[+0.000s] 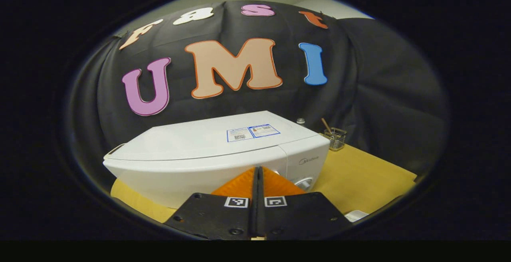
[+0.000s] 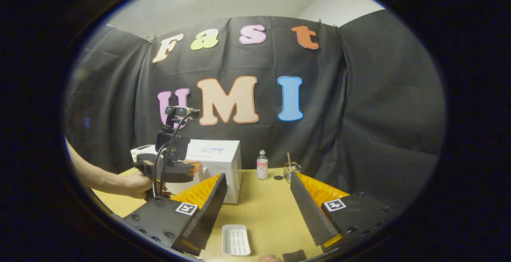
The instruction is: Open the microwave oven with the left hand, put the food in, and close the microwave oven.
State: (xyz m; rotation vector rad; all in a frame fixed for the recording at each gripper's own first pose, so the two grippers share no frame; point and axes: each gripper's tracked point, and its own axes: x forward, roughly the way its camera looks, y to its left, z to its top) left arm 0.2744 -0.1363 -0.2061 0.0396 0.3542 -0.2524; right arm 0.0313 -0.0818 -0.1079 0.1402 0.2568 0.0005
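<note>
White and boxy, one microwave oven point(image 1: 215, 150) stands on the tan table point(image 1: 367, 174) against the black cloth wall, its door closed. In the left gripper view the left gripper point(image 1: 257, 174) hangs right in front of the oven's front face, its two fingers pressed together with nothing between them; one round knob point(image 1: 304, 183) shows just to their right. In the right gripper view that same gripper point(image 2: 187, 168) appears farther off, held by one hand point(image 2: 133, 184) close to the oven's front, with cables running up to a camera mount above it.

The right gripper point(image 2: 257, 202) is spread wide over the table, its two fingers well apart and gripping nothing. Between them, near the table's front edge, lies one small white ribbed tray point(image 2: 235, 240); whether it holds food I cannot tell. Farther back stand one small bottle point(image 2: 262, 165) and one clear glass point(image 2: 291, 171) with a stick in it, just beside each other to the right of the oven.
</note>
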